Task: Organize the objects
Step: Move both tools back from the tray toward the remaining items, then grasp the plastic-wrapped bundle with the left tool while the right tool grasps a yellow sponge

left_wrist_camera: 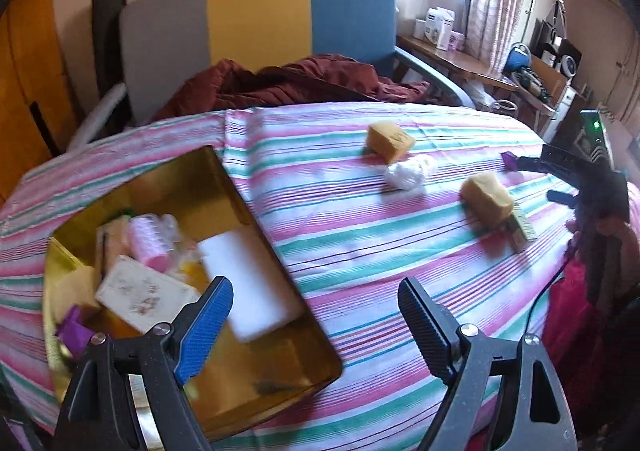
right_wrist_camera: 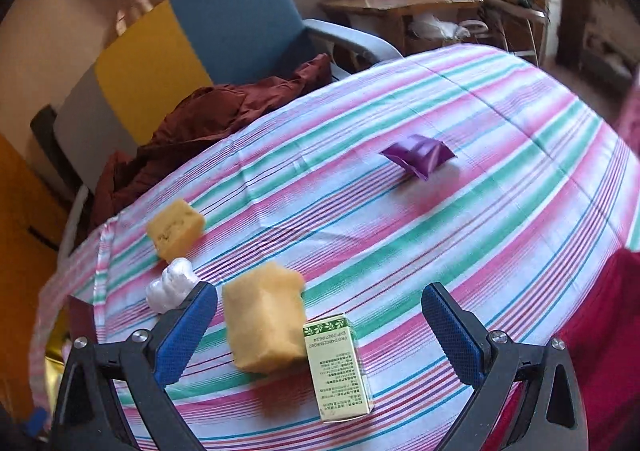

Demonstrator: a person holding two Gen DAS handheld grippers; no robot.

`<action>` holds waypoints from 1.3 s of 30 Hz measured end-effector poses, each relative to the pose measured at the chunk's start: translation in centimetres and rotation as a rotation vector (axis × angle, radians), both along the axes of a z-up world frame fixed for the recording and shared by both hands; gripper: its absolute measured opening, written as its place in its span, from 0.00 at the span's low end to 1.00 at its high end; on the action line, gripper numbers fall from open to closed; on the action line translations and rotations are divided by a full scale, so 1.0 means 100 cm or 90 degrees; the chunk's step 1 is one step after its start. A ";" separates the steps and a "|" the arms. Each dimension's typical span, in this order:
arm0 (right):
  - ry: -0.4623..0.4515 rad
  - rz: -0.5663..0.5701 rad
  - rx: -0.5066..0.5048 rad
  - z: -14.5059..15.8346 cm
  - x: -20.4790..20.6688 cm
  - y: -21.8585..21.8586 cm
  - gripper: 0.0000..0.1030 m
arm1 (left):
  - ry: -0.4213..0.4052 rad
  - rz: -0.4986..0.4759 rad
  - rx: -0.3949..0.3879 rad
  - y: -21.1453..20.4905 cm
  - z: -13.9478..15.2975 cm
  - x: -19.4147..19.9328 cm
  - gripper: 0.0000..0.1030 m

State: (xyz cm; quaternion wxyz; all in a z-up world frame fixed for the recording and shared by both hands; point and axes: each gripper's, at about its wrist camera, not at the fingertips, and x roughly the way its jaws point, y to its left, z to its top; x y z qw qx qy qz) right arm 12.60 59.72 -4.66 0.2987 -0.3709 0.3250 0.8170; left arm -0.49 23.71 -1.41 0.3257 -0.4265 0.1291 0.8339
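A gold tin box (left_wrist_camera: 208, 167) sits on the striped table at the left and holds a white sponge block (left_wrist_camera: 252, 283), a pink roller (left_wrist_camera: 150, 247), a floral box (left_wrist_camera: 140, 293) and other small items. My left gripper (left_wrist_camera: 316, 315) is open and empty above the tin's right edge. On the cloth lie two yellow sponges (right_wrist_camera: 264, 325) (right_wrist_camera: 176, 231), a white crumpled wrapper (right_wrist_camera: 170, 285), a green and white box (right_wrist_camera: 338, 365) and a purple packet (right_wrist_camera: 418, 155). My right gripper (right_wrist_camera: 320, 335) is open, its jaws to either side of the near sponge and green box. It also shows at the right of the left wrist view (left_wrist_camera: 560, 179).
A chair (left_wrist_camera: 256, 23) with grey, yellow and blue panels stands behind the table with a dark red garment (left_wrist_camera: 296, 83) on its seat. A wooden side table (right_wrist_camera: 404, 7) with boxes stands by the window. A red cloth (right_wrist_camera: 600, 331) lies at the table's right edge.
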 end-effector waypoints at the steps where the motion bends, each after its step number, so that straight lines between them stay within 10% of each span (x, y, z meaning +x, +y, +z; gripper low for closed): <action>1: -0.001 -0.002 -0.005 -0.001 0.001 0.001 1.00 | -0.002 -0.004 0.002 0.003 0.000 0.000 0.84; 39: -0.002 0.034 -0.032 -0.004 -0.007 0.001 1.00 | -0.165 -0.065 0.014 0.181 -0.053 -0.084 0.82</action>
